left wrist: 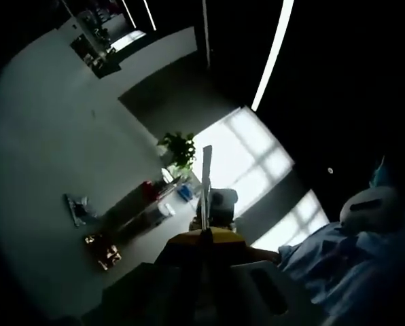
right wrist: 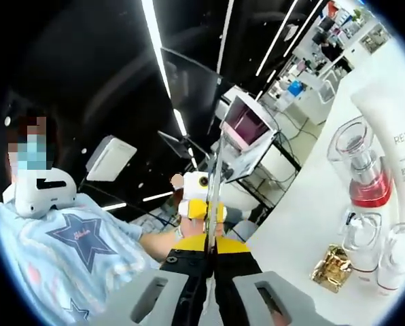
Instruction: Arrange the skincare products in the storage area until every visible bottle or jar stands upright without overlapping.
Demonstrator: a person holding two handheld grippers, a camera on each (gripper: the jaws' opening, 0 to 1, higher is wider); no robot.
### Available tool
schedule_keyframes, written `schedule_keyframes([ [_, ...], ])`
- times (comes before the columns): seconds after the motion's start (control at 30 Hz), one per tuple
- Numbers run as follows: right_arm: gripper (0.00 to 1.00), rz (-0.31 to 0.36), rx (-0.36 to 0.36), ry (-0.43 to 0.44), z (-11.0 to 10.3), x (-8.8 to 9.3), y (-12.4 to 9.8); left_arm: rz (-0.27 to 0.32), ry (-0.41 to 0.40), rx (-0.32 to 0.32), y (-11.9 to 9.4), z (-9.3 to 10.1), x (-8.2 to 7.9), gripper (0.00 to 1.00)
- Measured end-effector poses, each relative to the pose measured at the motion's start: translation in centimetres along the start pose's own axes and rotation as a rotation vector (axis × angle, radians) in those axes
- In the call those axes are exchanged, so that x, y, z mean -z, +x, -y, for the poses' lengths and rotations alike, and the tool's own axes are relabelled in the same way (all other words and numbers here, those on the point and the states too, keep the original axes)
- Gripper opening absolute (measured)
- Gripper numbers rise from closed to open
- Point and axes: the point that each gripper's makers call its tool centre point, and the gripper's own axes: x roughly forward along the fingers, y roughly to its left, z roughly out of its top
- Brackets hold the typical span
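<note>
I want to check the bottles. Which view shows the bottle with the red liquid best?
The right gripper view: the red bottle stands clear on the white table, beside a white tube. The left gripper view faces the room and windows, away from it.

Left gripper (left wrist: 206,163): jaws closed flat together, rising as one thin blade from a yellow base at the bottom of the left gripper view, nothing between them. Potted plant (left wrist: 179,148): green, beyond the jaw tips. Bright window panes (left wrist: 247,159): just beside the plant. Person's light blue sleeve (left wrist: 338,261): lower right (details dim). Ceiling light strip (left wrist: 274,51): upper right.
</note>
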Motion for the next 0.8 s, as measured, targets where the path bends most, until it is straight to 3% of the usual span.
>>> schedule_keyframes([
  [0.1,0.0,0.014,0.025,-0.034,0.5,-0.3,-0.2,0.046,0.018,-0.003,0.3,-0.2,0.1,0.0],
  [0.17,0.0,0.017,0.03,-0.041,0.5,-0.3,-0.1,0.019,0.015,-0.003,0.6,-0.3,0.7,0.03],
  [0.23,0.0,0.016,0.038,-0.05,0.6,-0.3,-0.1,-0.044,0.011,-0.008,0.9,-0.5,2.0,0.03],
  [0.3,0.0,0.001,0.045,-0.037,0.7,0.0,-0.1,-0.055,0.026,-0.015,1.0,-0.6,2.3,0.0],
  [0.4,0.0,0.008,0.057,0.015,1.1,0.1,0.1,-0.06,0.055,-0.044,0.8,-1.0,2.1,0.0],
  [0.5,0.0,0.03,0.064,0.005,1.2,-0.2,0.2,-0.045,0.054,-0.05,0.6,-1.1,1.7,0.0],
  [0.6,0.06,0.019,0.066,-0.011,1.2,-0.1,0.1,0.003,0.063,-0.056,0.1,-1.0,0.8,0.0],
  [0.8,0.0,-0.029,0.069,0.007,1.3,0.6,0.3,0.006,0.049,-0.068,-0.6,-1.3,0.2,0.0],
])
